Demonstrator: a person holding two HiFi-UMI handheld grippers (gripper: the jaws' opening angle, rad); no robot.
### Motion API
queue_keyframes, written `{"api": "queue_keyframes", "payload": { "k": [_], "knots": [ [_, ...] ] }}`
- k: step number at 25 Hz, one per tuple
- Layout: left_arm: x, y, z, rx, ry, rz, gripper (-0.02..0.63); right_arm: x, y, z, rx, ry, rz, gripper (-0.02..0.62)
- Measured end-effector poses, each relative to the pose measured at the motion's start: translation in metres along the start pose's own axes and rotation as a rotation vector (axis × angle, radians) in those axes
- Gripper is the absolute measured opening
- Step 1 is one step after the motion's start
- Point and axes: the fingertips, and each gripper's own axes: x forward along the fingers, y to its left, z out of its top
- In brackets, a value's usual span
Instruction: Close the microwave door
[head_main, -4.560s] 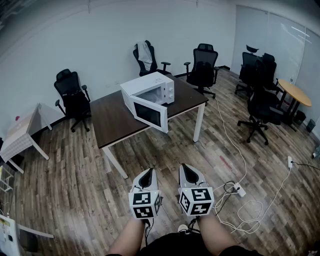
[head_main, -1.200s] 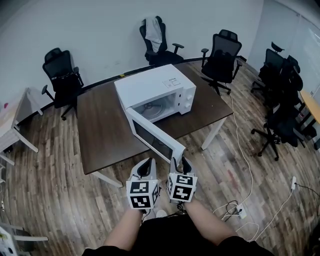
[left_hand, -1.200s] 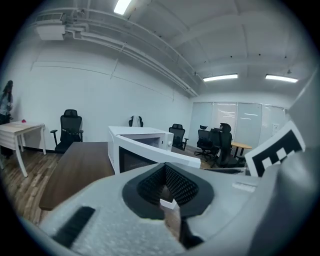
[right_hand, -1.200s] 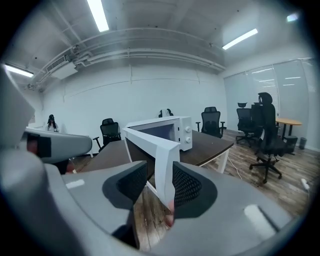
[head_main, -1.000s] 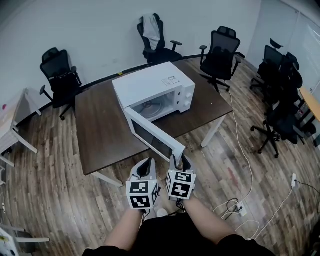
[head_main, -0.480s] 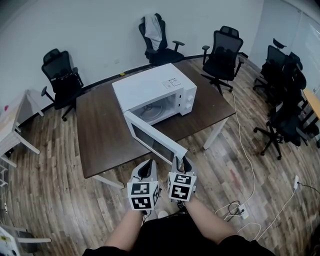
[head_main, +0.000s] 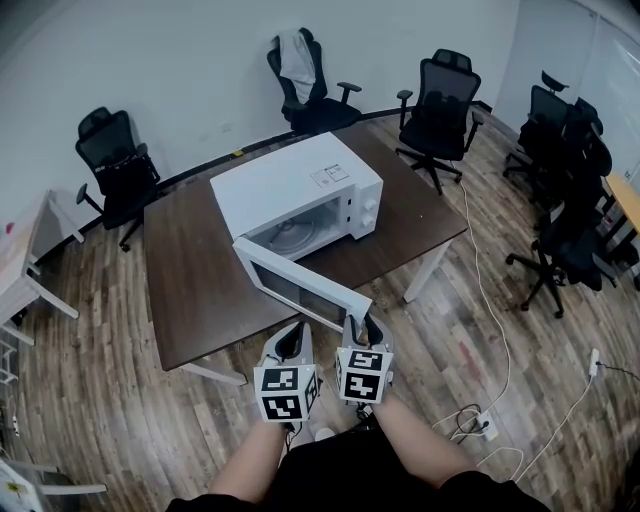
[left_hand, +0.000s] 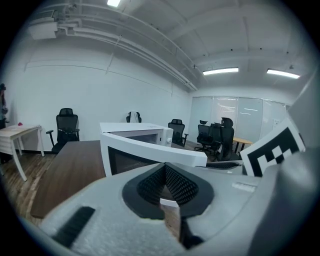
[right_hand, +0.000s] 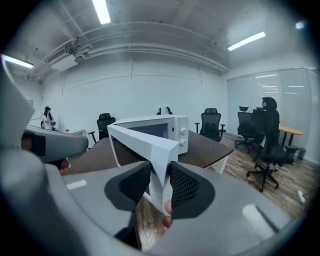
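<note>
A white microwave (head_main: 290, 185) stands on the dark wooden table (head_main: 190, 290) with its door (head_main: 300, 290) swung out toward me. The door's free edge (right_hand: 145, 142) sits between the pads of my right gripper (head_main: 362, 326), which press on it from both sides while the jaws are opening slightly. In the right gripper view the gripper (right_hand: 159, 187) points at the oven (right_hand: 160, 125). My left gripper (head_main: 292, 340) hangs just left of it, in front of the door's window (left_hand: 145, 155). Its jaws (left_hand: 167, 187) are shut, with nothing between them.
Black office chairs (head_main: 440, 95) ring the table, one with a garment (head_main: 295, 50) over its back. More chairs (head_main: 575, 190) stand at the right. White cables and a power strip (head_main: 485, 425) lie on the wood floor to my right. A small white table (head_main: 20, 270) is at left.
Both grippers have moved forward together. The door has swung a little toward the oven, its free edge staying at my right gripper.
</note>
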Motion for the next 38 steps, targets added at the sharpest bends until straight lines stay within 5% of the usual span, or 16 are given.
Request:
{"api": "queue_keyframes", "payload": {
  "k": [14,38],
  "knots": [
    [0.05,-0.016,0.025,0.002,-0.007,0.034,0.009,0.046,-0.042,0.026,-0.037,0.007,0.066,0.123],
    [0.107,-0.016,0.037,-0.065,-0.022,0.225,0.009,0.154,-0.09,0.082,-0.123,-0.009,0.182,0.127]
  ]
}}
